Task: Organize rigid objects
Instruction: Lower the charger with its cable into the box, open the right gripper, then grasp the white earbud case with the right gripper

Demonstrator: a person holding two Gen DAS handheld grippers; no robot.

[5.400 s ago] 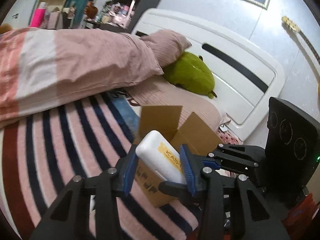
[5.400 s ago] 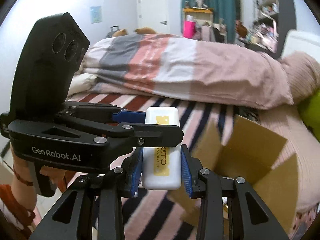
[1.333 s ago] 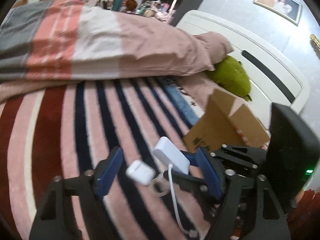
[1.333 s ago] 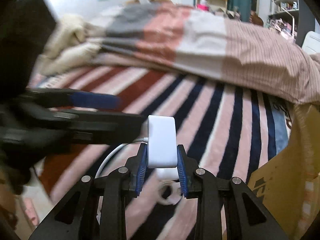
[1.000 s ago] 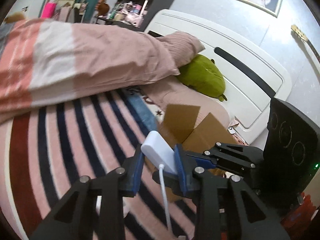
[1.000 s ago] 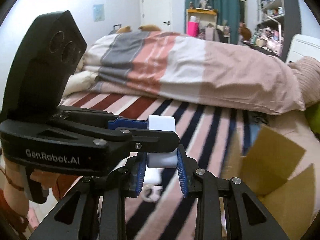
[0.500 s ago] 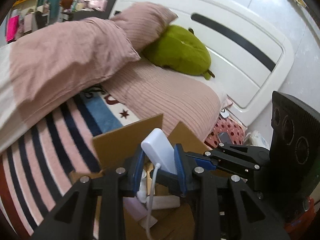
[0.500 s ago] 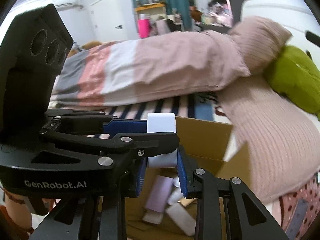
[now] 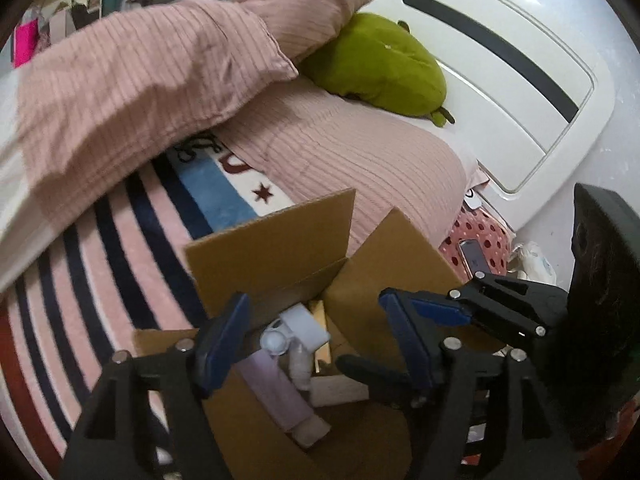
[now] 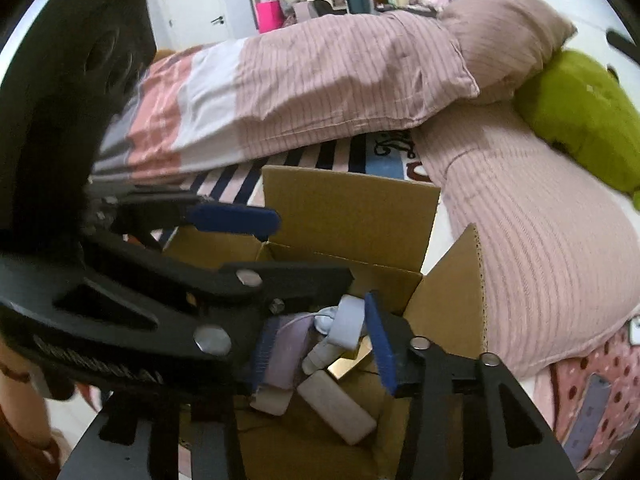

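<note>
Both grippers hang over the open cardboard box, and both stand with their jaws spread wide, holding nothing. Nearest in the left wrist view, the left gripper frames the box's inside between its blue pads; the right gripper does the same from its own side, with the left one's black body crossing in front of it. Down in the box lies the white charger with its cord, touching neither gripper's fingers, resting on top of a lilac tube and next to a small white bottle; a pale rectangular case lies on the box floor nearby (its label, if any, is turned away or too blurred to read). The box's flaps stand up and open. It sits on a striped blanket in pink, navy and red. Beyond the box comes a ribbed pink bedcover, then a pink pillow with a green plush toy against it, and last the white headboard.
</note>
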